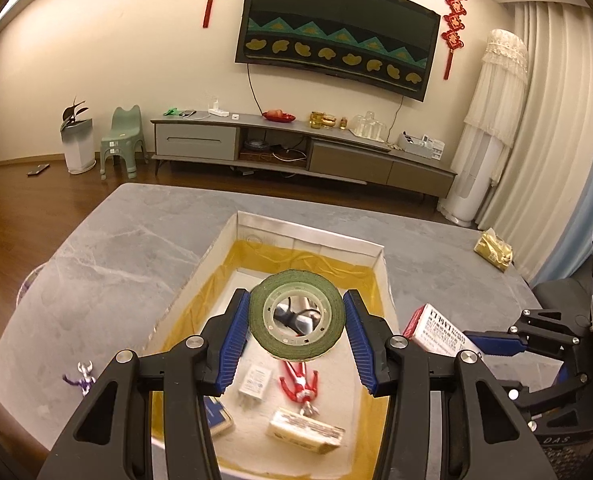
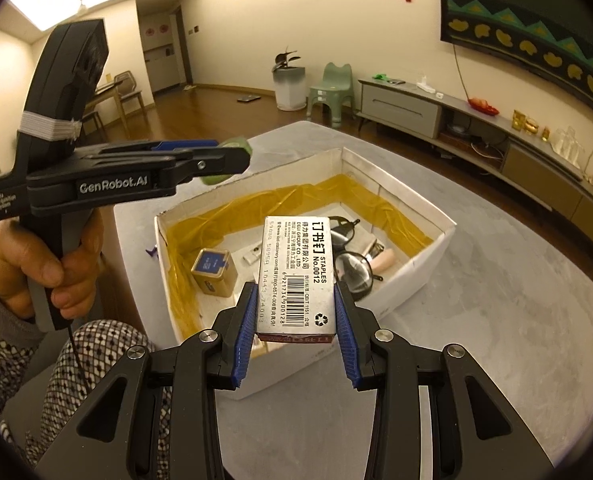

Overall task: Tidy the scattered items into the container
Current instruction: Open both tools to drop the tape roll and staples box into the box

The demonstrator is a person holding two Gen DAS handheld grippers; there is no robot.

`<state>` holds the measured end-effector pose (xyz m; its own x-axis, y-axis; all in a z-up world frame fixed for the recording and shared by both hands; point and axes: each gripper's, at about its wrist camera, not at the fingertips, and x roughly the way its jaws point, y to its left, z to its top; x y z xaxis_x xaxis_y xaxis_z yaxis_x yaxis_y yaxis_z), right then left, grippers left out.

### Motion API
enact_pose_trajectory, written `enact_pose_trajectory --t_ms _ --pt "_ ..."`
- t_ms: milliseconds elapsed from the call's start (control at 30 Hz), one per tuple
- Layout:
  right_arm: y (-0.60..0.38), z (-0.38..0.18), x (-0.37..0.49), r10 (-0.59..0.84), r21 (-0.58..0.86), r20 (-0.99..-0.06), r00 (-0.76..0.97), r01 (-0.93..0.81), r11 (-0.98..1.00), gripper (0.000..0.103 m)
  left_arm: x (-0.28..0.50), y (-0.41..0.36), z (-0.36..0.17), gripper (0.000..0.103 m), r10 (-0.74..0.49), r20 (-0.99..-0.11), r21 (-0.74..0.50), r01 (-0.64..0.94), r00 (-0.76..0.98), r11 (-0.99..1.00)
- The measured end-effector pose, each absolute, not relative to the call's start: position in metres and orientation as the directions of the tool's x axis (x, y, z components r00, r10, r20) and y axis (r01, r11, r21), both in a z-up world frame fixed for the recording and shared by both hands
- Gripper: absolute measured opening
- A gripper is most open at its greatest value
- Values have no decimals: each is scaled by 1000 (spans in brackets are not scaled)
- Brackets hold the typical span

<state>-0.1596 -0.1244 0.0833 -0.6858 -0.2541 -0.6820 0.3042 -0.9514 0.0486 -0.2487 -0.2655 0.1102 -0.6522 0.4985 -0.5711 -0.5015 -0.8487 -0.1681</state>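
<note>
Above white box (image 1: 308, 236): left hand-held gripper (image 1: 296, 322) pinching green tape roll (image 1: 296, 322), right hand-held gripper (image 2: 295, 316) clamping staples box (image 2: 296, 276); both poised for drop-in.

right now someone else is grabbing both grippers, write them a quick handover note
Left gripper: shut on the green tape roll, held above the white box.
Right gripper: shut on the staples box, near the white box's front edge.
Already in the box: glasses, a small blue-topped tin, a white adapter, a red figure and a cream packet.
Left to do: drop the tape roll and the staples box in, then collect the purple figure and gold packet from the grey table.
</note>
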Motion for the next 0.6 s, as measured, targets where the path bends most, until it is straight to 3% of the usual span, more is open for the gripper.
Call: enact_pose_trajectory --t_ms 600 --pt "-143 65 -213 -239 19 -731 -640 331 -944 39 -322 -249 95 49 472 -657 -152 -510 -588 -847"
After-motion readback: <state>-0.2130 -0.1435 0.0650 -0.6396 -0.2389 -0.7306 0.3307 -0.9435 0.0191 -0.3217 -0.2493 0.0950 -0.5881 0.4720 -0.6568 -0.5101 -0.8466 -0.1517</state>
